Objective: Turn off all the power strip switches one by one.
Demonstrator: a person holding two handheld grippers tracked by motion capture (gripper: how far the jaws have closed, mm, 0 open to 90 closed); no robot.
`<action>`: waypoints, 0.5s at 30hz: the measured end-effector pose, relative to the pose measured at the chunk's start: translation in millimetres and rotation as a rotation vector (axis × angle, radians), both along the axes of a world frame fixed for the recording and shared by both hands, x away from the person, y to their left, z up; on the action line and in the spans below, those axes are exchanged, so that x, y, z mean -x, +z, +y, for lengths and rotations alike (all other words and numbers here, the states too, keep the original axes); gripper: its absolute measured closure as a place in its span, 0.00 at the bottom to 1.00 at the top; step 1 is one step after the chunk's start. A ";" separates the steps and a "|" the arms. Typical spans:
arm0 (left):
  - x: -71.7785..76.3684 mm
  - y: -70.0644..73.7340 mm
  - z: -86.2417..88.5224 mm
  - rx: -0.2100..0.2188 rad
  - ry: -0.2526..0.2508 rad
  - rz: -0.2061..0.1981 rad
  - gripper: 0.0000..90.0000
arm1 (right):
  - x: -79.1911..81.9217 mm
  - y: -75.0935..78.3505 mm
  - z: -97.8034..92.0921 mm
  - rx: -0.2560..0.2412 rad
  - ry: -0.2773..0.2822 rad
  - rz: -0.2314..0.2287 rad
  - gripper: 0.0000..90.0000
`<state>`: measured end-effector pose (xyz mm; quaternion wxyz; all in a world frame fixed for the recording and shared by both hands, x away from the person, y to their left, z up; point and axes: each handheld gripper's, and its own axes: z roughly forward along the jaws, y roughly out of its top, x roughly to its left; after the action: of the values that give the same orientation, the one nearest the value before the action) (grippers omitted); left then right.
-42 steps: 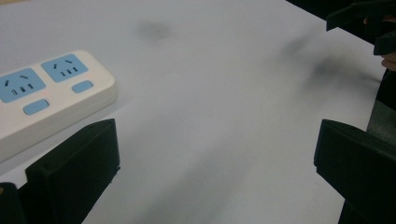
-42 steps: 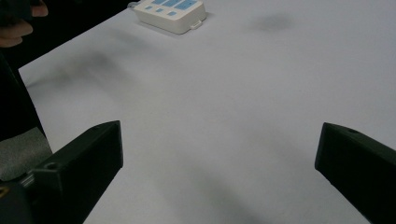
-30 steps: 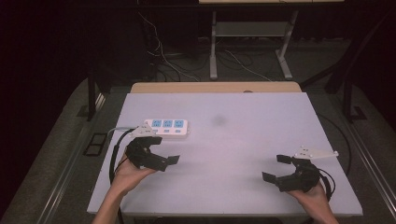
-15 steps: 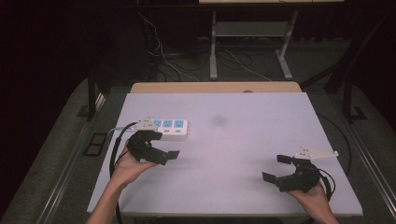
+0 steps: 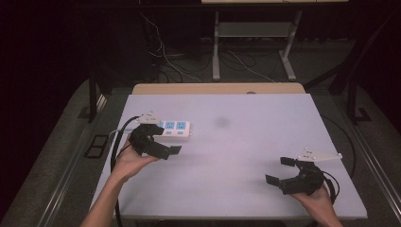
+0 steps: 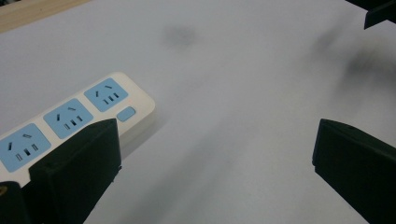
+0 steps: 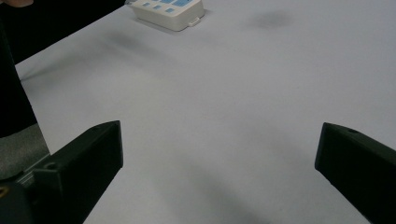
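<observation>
Reaching toward a power strip (image 5: 174, 130), the left claw (image 5: 163, 150) hovers near the desk's (image 5: 246, 142) left edge, held in the person's left hand (image 5: 128, 161). Its jaws stand wide apart and hold nothing. The strip is white with three blue socket panels and lies flat near the left edge, about halfway back. In the left gripper view the strip (image 6: 79, 116) sits just beside the left jaw, partly behind it, not between the jaws.

The step in hand looks like the approach to a grasp of the strip. The next move would likely call for swinging the claw left so the strip's end comes between the jaws, then lowering and closing across its narrow width.

A faint dark smudge (image 5: 221, 122) marks the desk's middle, right of the strip. Nothing else lies between.

Near the desk's front right corner, the right claw (image 5: 279, 171) rests low in the person's right hand (image 5: 316, 198), its jaws also wide apart and empty, well apart from the strip. In the right gripper view the strip (image 7: 169, 10) lies far off at the top.

Black cable (image 5: 116, 151) trails off the left edge by the left claw and could snag. Beyond the desk's far edge, loose cables (image 5: 189, 61) lie on a dark floor.
</observation>
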<state>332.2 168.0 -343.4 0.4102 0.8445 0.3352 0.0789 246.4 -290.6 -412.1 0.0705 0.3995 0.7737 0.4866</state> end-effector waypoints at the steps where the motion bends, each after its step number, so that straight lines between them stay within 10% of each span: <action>1: -1.6 0.0 0.1 -0.003 0.000 0.000 0.00 | 0.0 -0.1 0.4 0.001 0.001 0.001 0.01; 15: -24.6 -3.0 -2.8 -0.041 -0.004 0.018 0.00 | 1.1 0.0 0.3 0.004 0.001 -0.004 0.01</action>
<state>356.8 165.2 -346.5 0.3900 0.8541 0.3354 0.0773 245.3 -290.3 -412.1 0.0729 0.3981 0.7747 0.4859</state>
